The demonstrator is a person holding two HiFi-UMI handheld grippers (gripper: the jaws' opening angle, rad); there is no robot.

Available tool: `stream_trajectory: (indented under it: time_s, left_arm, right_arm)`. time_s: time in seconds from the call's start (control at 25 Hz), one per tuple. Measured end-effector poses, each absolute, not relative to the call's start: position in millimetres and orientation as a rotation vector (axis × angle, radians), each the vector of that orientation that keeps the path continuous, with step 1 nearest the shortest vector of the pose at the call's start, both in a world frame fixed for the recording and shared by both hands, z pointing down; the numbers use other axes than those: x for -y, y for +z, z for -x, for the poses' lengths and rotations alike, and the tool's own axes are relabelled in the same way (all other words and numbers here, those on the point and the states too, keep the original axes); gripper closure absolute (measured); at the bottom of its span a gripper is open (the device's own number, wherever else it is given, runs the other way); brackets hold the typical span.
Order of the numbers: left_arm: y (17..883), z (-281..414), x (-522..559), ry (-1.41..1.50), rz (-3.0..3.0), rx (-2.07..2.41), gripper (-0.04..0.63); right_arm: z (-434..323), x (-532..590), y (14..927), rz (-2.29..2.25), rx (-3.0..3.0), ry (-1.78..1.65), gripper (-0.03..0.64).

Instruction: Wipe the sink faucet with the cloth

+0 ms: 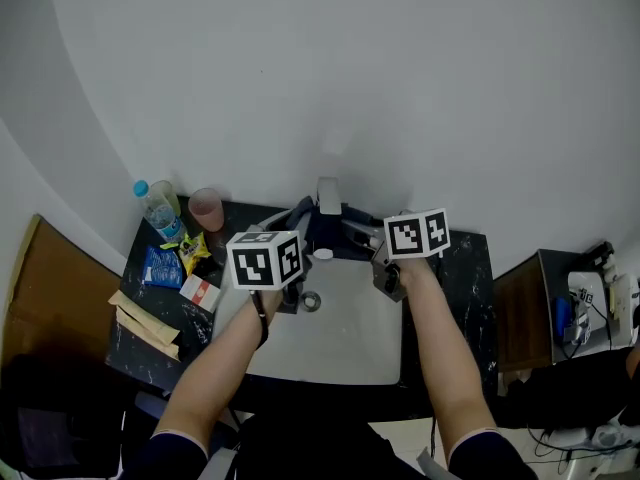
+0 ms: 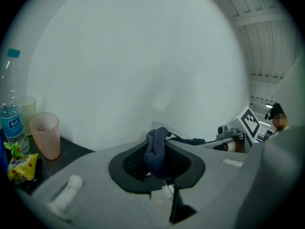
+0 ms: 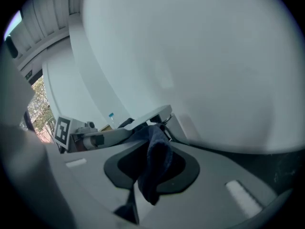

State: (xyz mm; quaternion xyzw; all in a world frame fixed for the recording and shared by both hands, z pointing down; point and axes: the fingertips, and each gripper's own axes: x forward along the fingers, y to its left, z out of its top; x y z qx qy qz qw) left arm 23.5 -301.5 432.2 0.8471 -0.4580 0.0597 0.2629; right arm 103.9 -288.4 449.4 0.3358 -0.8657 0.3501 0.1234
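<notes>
A white faucet [image 1: 327,196] stands at the back rim of the white sink [image 1: 345,343]. A dark blue cloth [image 1: 345,214] runs across it, each end held by one gripper. My left gripper [image 1: 298,220] is shut on the cloth's left end just left of the faucet; in the left gripper view the bunched cloth [image 2: 156,151] sits between the left gripper's [image 2: 159,149] jaws. My right gripper [image 1: 358,231] is shut on the right end; in the right gripper view the cloth [image 3: 155,168] hangs out of the right gripper's [image 3: 152,161] jaws below the faucet [image 3: 155,116].
On the dark counter [image 1: 465,268] left of the sink stand a water bottle [image 1: 157,208] and a pink cup [image 1: 207,208], with snack packets [image 1: 160,265] and brown paper packs [image 1: 145,323] in front. The drain [image 1: 311,301] lies in the basin. The white wall is close behind the faucet.
</notes>
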Motion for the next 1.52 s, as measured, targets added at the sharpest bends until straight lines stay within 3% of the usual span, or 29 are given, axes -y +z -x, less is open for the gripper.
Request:
stream_trajectory:
  time_s: [0.76,1.52]
  left_arm:
    - [398.0,-24.0,280.3,0.097,-2.434,1.209,0.528]
    - [407.0,-26.8,303.9,0.102,-2.451,1.176,0.528]
  right_arm:
    - [-96.6,264.6,415.2,-0.978,2.610,0.731,0.558]
    - [-100.7,284.8,420.1,-1.058,2.602,0.708,0.560]
